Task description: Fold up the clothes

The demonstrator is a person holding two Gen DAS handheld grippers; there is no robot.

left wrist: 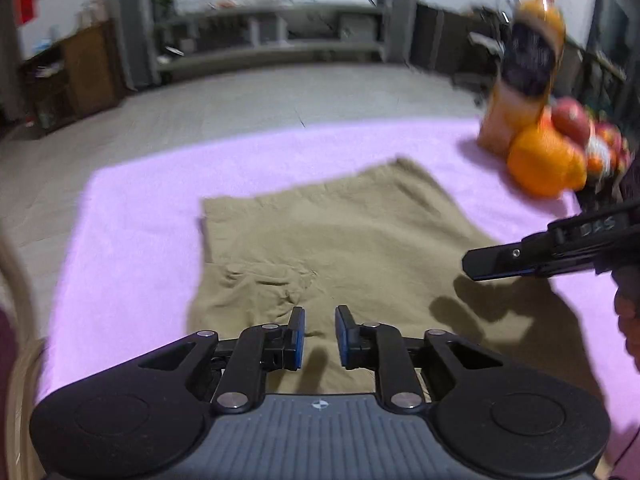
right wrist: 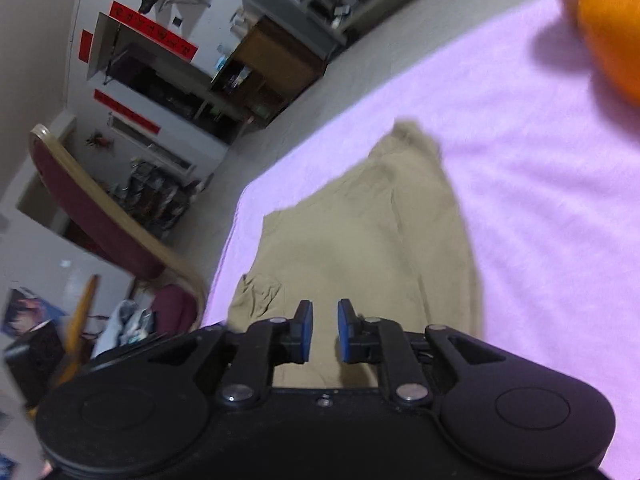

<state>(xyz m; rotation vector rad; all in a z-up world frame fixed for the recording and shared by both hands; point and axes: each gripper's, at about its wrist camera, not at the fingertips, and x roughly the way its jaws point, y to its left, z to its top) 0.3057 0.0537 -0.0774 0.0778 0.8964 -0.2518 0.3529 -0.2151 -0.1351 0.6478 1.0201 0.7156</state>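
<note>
One tan garment lies on one pink cloth covering the surface. Two grippers are in view: the left gripper and the right gripper, each with two jaws. At the far corner stands one orange bottle. Beside it sits a heap of fruit: one large orange, one red apple, and smaller red pieces too blurred to count. One chair stands beside the surface.
</note>
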